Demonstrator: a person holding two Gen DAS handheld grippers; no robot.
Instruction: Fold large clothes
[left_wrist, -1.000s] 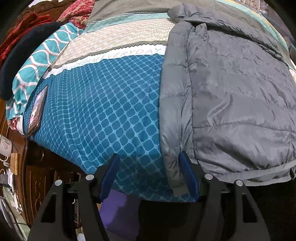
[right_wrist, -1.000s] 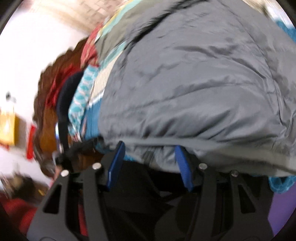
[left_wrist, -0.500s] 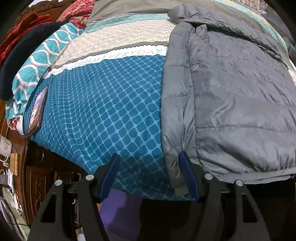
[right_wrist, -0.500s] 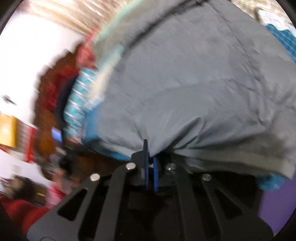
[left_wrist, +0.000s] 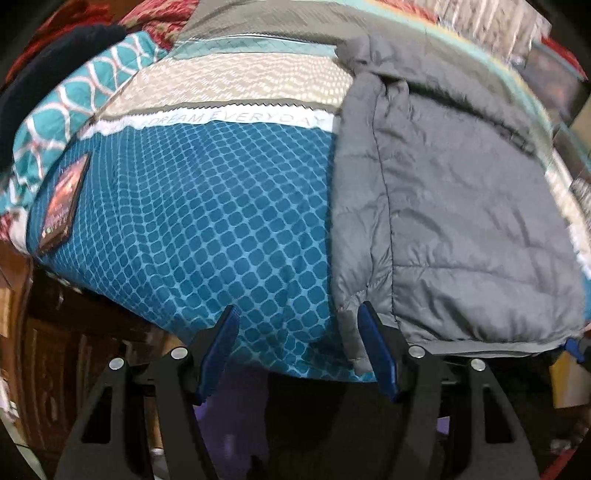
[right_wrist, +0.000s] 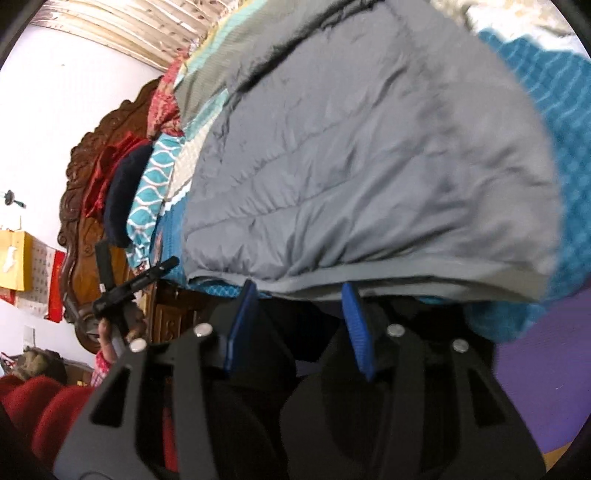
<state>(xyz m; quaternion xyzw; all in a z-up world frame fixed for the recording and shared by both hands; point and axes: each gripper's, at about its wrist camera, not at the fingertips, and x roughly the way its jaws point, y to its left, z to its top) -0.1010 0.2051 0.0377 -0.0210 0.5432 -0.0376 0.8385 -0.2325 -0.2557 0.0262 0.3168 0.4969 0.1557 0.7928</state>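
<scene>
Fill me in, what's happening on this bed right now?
A person with a handheld gripper in each hand is folding a grey puffer jacket laid on a blue patterned bedspread. The left gripper is open at the bed's near edge, beside the jacket's sleeve, holding nothing. The right gripper has just been opening; it sits below the jacket's hem, with no fabric between its fingers.
</scene>
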